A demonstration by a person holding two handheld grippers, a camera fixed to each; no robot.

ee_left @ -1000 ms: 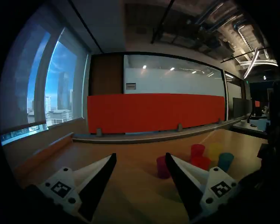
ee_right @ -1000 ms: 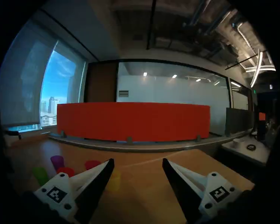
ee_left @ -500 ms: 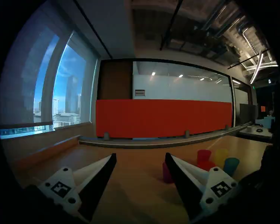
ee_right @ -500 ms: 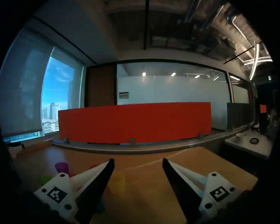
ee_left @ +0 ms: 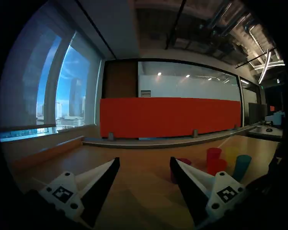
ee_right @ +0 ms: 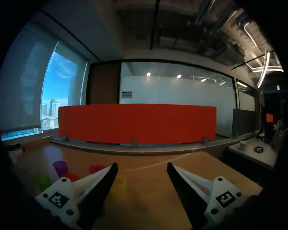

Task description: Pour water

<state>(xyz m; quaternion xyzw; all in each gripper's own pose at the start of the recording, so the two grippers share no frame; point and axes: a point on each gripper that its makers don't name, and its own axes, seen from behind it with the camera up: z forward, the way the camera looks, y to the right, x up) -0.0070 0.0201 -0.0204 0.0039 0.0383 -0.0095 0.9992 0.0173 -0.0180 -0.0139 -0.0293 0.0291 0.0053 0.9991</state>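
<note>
Two pairs of tongs sit low over a wooden counter, each spread wide and gripping nothing.

In the left gripper view the left tongs (ee_left: pixel 144 159) point along the counter (ee_left: pixel 144 191), their white, black-faced fingers well apart with bare wood between the tips. Just beside the right finger, partly hidden by it, stands a dark pink cup (ee_left: pixel 182 161). Farther right is a cluster: a tall red cup (ee_left: pixel 213 152), a second red cup (ee_left: pixel 219 166) just in front of it, a yellow cup (ee_left: pixel 231 152) behind, and a teal cup (ee_left: pixel 242 165) at the right end. All stand upright. Whether any holds water cannot be told.

In the right gripper view the right tongs (ee_right: pixel 141 165) gape just as wide over the wood. Cups stand to their left: a purple cup (ee_right: pixel 60 167) and a pinkish-red cup (ee_right: pixel 96 168) farther off, a green cup (ee_right: pixel 44 180) nearer at the far left, a low red cup (ee_right: pixel 70 177) against the left finger, and a pale yellow cup (ee_right: pixel 119 184) just beside that finger's tip.

Along the counter's far edge runs an orange-red panel (ee_left: pixel 171 117), with a frosted glass wall (ee_left: pixel 186 86) above it. At the left a window (ee_left: pixel 73 96) shows blue sky and towers. Pipes (ee_left: pixel 220 27) cross the dark ceiling.
</note>
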